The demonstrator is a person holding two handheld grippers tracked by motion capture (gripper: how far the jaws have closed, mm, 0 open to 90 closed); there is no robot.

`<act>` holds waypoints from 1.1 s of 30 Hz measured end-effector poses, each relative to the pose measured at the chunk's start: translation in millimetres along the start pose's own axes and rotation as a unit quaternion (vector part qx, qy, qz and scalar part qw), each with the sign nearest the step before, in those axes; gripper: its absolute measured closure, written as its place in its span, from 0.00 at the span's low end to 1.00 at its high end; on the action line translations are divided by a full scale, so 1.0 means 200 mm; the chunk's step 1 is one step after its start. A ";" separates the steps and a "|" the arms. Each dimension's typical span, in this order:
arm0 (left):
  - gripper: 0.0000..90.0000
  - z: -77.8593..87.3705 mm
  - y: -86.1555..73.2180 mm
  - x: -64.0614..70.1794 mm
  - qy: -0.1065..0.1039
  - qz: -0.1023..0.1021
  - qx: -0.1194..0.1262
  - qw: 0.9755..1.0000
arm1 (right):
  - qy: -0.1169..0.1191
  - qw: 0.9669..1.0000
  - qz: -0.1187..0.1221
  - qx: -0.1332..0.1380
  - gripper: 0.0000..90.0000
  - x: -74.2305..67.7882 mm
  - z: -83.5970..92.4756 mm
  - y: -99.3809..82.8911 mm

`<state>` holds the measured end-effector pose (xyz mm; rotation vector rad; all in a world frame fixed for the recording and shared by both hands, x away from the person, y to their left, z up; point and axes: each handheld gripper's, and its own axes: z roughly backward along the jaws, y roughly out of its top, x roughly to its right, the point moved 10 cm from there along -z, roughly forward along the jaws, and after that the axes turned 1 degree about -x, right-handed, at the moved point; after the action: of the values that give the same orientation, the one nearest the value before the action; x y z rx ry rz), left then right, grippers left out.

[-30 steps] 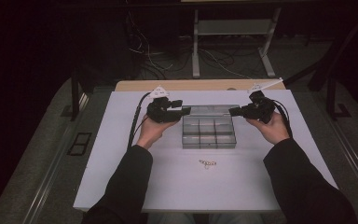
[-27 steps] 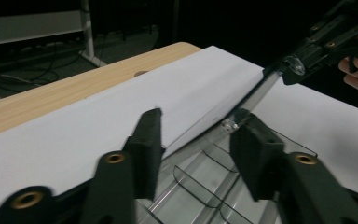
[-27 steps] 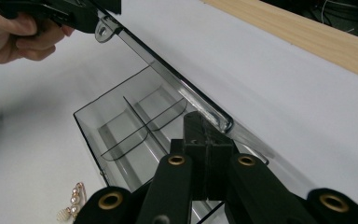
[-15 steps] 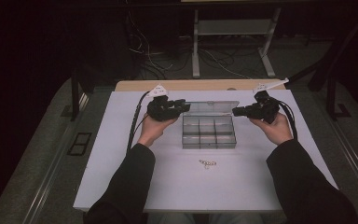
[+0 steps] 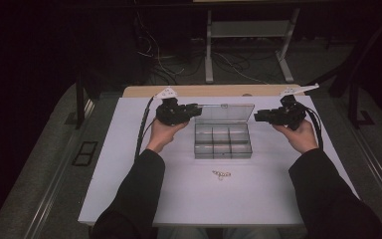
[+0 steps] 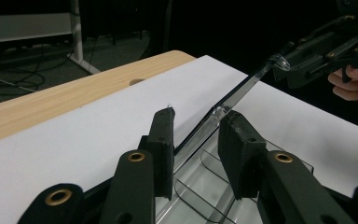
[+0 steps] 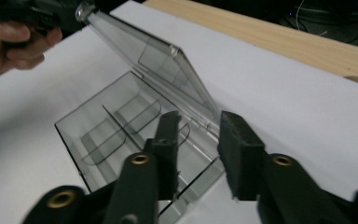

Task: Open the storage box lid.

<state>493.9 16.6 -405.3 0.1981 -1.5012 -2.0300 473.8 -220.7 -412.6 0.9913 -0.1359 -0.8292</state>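
A small chain (image 5: pixel 221 174) lies on the white desk (image 5: pixel 129 189) toward its near edge, just short of a clear plastic compartment box (image 5: pixel 223 141) standing at the desk's middle with its lid (image 5: pixel 225 112) raised toward the far edge. At the box's far left corner the left gripper (image 5: pixel 195 109) reaches in level, its jaws, which have just been closing, straddling the lid's left end; whether the pads press it cannot be told. Off the box's far right corner the right gripper (image 5: pixel 256 117) hovers just beside the lid, apart from it, its jaws unclenched and empty, having just been opening.
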 end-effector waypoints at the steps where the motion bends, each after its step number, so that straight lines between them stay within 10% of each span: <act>1: 0.73 0.00 0.00 0.00 0.001 -0.002 0.001 1.000 | -0.003 1.000 0.000 0.007 0.65 0.01 0.00 0.01; 18: 0.75 -0.03 0.02 -0.06 0.005 0.027 0.038 0.999 | 0.042 0.998 0.004 0.038 0.75 0.02 -0.13 0.15; 33: 0.78 -0.06 -0.01 -0.12 0.017 0.056 0.038 0.998 | 0.023 0.999 0.012 0.045 0.80 0.06 -0.15 0.17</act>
<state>517.9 20.2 -416.4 0.1748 -1.5349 -1.8755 515.2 -198.3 -406.6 1.0897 -0.1464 -0.7829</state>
